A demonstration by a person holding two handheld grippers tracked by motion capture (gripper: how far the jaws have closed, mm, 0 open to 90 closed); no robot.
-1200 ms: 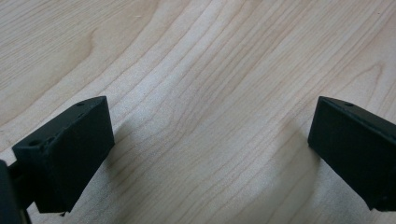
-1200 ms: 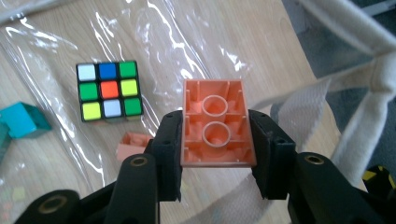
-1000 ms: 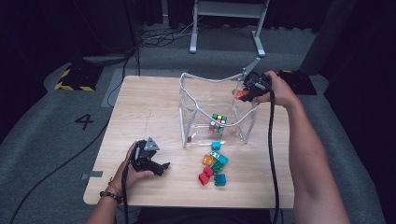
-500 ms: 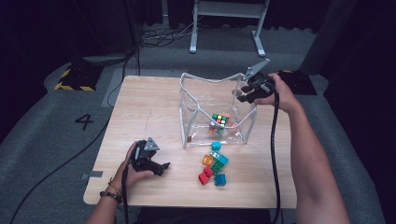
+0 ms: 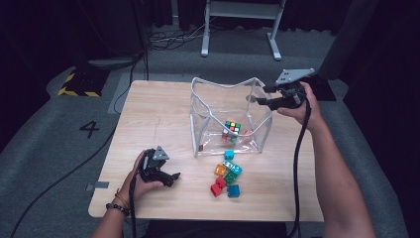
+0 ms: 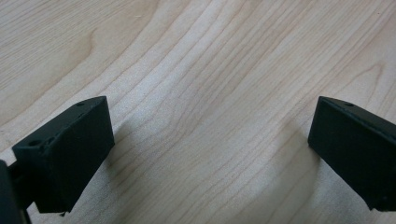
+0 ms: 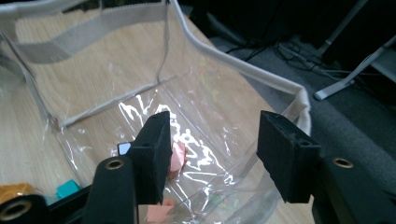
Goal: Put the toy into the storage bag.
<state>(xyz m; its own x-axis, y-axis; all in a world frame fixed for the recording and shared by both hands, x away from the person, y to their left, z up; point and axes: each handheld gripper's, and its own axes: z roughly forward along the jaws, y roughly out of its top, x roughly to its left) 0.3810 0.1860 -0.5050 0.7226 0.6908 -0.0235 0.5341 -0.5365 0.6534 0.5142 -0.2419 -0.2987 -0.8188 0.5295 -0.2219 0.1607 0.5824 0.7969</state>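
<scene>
Clear bag (image 7: 196,107) lies beneath the right gripper's (image 7: 210,154) just-opened, empty jaws

A clear plastic bag (image 5: 231,118) with a white-trimmed rim stands open and upright just right of centre on the wooden table, holding a multicoloured puzzle cube (image 5: 232,127) on its floor, with a pinkish piece (image 7: 177,157) lying inside near its right wall.

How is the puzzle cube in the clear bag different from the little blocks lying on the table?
The puzzle cube sits inside the clear bag; the small blocks lie outside, on the table in front of it. The puzzle cube is multicoloured on each face; each small block is a single colour. The puzzle cube looks bigger. Both are bright and boxy.
</scene>
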